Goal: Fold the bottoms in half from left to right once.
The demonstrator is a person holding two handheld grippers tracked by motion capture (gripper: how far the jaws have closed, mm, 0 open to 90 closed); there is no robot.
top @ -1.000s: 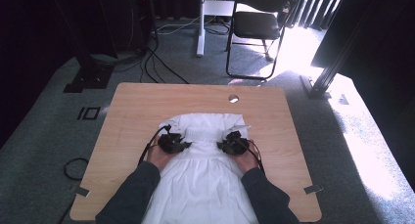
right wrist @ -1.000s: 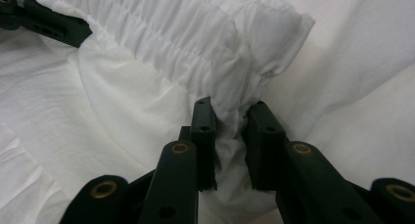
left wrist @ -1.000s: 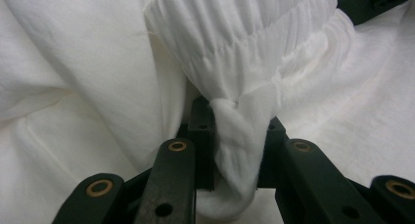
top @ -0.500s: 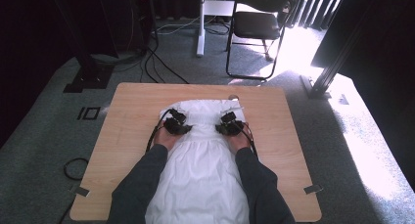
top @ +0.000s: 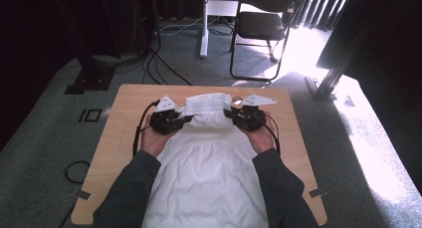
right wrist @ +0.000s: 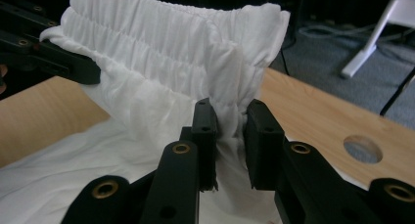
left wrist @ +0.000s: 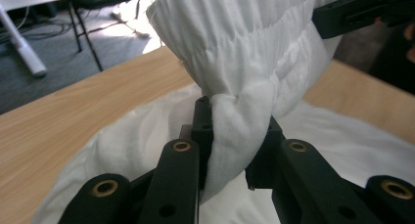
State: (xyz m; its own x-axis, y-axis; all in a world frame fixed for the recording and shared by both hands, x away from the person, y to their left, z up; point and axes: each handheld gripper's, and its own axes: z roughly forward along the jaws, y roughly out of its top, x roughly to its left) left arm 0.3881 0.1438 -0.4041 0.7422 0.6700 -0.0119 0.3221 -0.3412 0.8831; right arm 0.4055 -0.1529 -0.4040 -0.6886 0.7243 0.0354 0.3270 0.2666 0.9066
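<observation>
On the wooden table [top: 124, 138], seen from the high view, a white garment [top: 206, 173] with a gathered elastic waistband [top: 209, 102] lies spread from the near edge toward the far side, its waistband end raised off the tabletop between the two grippers.

At the left, the left gripper [top: 185, 119] sits in the person's left hand [top: 155, 138], its black cable [top: 138, 133] looping down beside the wrist. The gripper is clenched on the left side of the garment just below the waistband. In the left gripper view, a bunched fold of the white cloth [left wrist: 240, 136] is pinched between the two black jaws, and the gathered band [left wrist: 235, 33] rises above them, clear of the tabletop [left wrist: 73, 121].

In the middle, the waistband hangs stretched between the two grips, with the garment's body trailing down onto the table toward the person's dark sleeves [top: 127, 198].

At the right, the right gripper [top: 232, 113] sits in the right hand [top: 260, 136] and is likewise clenched on the garment's right side below the waistband. In the right gripper view, the cloth [right wrist: 230, 121] is nipped between the jaws, the ruffled band [right wrist: 161, 38] stands above them, and the left gripper's jaw [right wrist: 54, 62] grips the far side. A round hole [right wrist: 363, 149] shows in the tabletop beyond.

Past the table's far edge, a black folding chair [top: 261, 29] stands on grey carpet [top: 50, 113].
</observation>
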